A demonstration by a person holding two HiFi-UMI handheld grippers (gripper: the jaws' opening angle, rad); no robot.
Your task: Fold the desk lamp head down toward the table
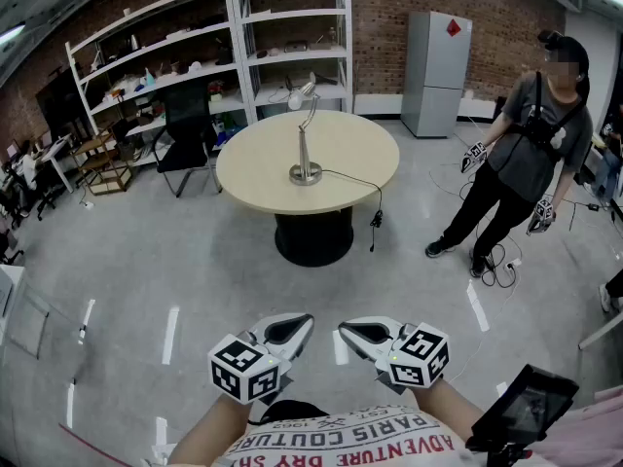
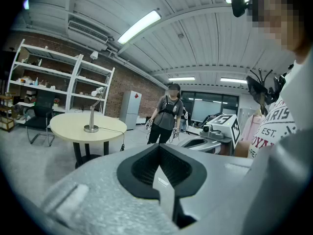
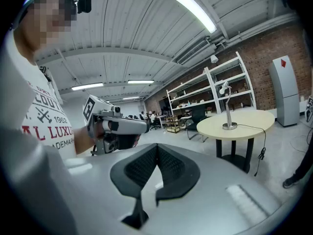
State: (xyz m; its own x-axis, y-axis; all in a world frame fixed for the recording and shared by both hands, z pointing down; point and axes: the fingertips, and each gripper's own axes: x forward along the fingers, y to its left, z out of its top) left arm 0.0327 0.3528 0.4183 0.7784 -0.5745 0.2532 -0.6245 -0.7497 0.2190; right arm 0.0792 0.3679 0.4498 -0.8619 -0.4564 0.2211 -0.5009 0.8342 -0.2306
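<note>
A silver desk lamp (image 1: 306, 134) stands upright on the round beige table (image 1: 253, 178), its head raised at the top and its black cord trailing off the right edge. The lamp (image 2: 93, 112) shows far off in the left gripper view, and the lamp (image 3: 227, 109) likewise in the right gripper view. My left gripper (image 1: 306, 325) and right gripper (image 1: 345, 332) are held close to my body, well short of the table, tips turned toward each other. Both are shut with nothing between the jaws.
A person (image 1: 531, 154) stands right of the table with grippers in both hands. White shelving (image 1: 204, 47) with clutter lines the brick back wall, a black chair (image 1: 185, 129) sits left of the table, a grey cabinet (image 1: 435, 71) behind. Cables lie on the floor (image 1: 501, 270).
</note>
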